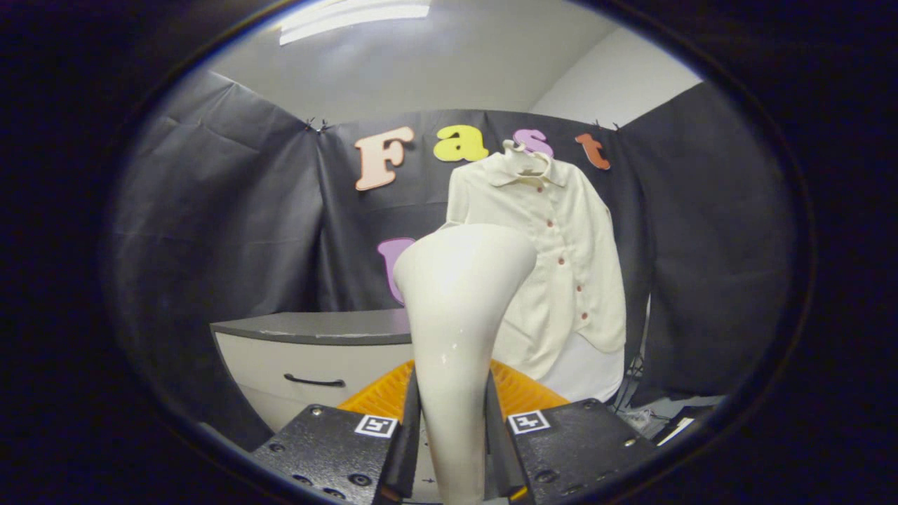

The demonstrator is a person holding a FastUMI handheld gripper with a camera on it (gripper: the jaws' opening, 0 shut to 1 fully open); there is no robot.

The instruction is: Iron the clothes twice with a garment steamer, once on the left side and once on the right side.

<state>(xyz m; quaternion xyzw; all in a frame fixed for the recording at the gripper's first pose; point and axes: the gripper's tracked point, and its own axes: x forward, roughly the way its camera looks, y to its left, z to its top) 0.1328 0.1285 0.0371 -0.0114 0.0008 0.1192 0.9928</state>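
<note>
Gripping the handle of a smooth cream plastic garment steamer [459, 308], the gripper [452, 428] has both fingers pressed against its sides. Steamer head rises upright, overlapping a cream buttoned shirt [561, 259] hanging beyond it on the booth wall, above a grey-topped cabinet [316, 351].

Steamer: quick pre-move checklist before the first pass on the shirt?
1. Gripper shut on steamer, both fingers pressing its handle: ok.
2. Steamer head upright, beyond the fingers: ok.
3. Shirt on its hanger, front buttoned, facing the gripper: ok.
4. Steamer head touching the shirt: not ok, apart.
5. Steam on: cannot tell.
6. Cabinet sits left of the shirt, off the path: ok.
</note>
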